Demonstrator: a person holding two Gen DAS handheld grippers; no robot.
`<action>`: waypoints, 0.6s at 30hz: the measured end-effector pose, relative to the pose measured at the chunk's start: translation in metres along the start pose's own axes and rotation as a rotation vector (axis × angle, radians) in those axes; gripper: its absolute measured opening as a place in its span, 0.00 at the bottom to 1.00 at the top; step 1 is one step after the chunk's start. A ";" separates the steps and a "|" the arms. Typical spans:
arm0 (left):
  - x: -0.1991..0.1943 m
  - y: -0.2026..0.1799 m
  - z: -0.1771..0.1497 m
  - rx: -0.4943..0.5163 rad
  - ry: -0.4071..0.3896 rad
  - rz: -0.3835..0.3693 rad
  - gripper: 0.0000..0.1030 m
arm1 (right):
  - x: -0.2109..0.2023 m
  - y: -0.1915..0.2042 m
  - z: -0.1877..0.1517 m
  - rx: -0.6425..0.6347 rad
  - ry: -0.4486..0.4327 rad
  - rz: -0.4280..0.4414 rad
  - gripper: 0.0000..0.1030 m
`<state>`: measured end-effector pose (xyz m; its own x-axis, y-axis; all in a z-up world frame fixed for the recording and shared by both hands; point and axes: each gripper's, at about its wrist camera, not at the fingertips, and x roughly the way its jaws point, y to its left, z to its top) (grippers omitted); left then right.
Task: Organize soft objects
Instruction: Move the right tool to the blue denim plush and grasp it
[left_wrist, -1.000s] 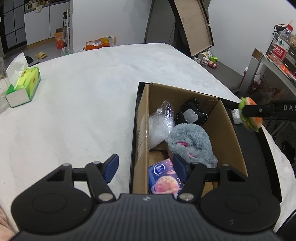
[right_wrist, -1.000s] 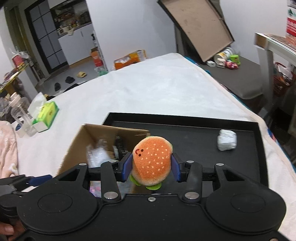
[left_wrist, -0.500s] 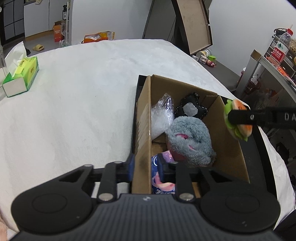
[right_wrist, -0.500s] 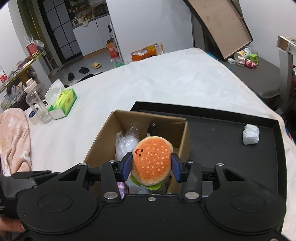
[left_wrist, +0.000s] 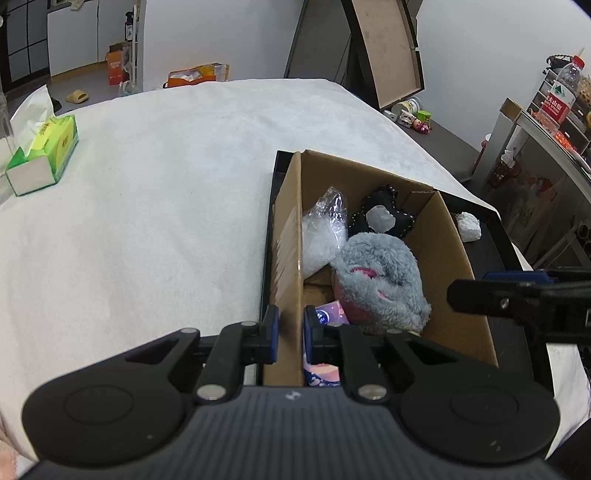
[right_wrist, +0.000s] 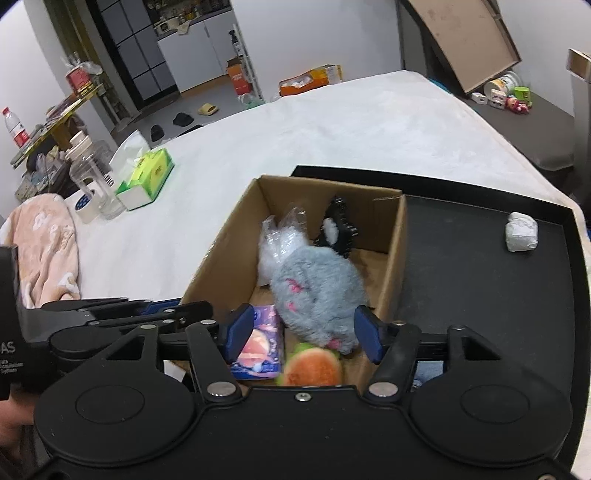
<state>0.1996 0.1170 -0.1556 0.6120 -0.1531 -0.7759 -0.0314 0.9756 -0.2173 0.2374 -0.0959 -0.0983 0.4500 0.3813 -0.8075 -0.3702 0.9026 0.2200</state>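
Now that the right gripper (right_wrist: 302, 330) is opening with pads clear of the burger plush (right_wrist: 312, 369), which has dropped into the cardboard box's (left_wrist: 448, 258) near end, and the left gripper (left_wrist: 290, 334) has clamped the box's left wall, that item counts as stowed.

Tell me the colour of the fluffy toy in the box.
Grey with pink markings, the fluffy toy shows best in the right wrist view.

Lighting is even, diffuse indoor light from overhead; no single source is visible. Shadows are soft and faint. The white bedcover (left_wrist: 155, 206) reads bright, close to washed out, without hard glare. Both views show strong fisheye distortion: walls and edges bow, and corners darken. The burger toy (right_wrist: 312, 369) is motion-blurred. Black gripper bodies at the bottom lack surface detail.
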 end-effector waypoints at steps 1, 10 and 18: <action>0.000 0.000 0.001 0.002 -0.001 0.002 0.13 | 0.000 -0.004 0.001 0.006 -0.003 -0.006 0.59; -0.002 -0.006 0.007 0.020 -0.012 0.035 0.16 | -0.002 -0.040 0.002 0.049 -0.021 -0.063 0.60; 0.000 -0.014 0.011 0.045 -0.008 0.062 0.25 | -0.001 -0.068 -0.004 0.087 -0.018 -0.097 0.60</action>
<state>0.2087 0.1052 -0.1466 0.6165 -0.0910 -0.7820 -0.0340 0.9893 -0.1420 0.2594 -0.1581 -0.1147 0.4952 0.2938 -0.8176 -0.2522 0.9492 0.1883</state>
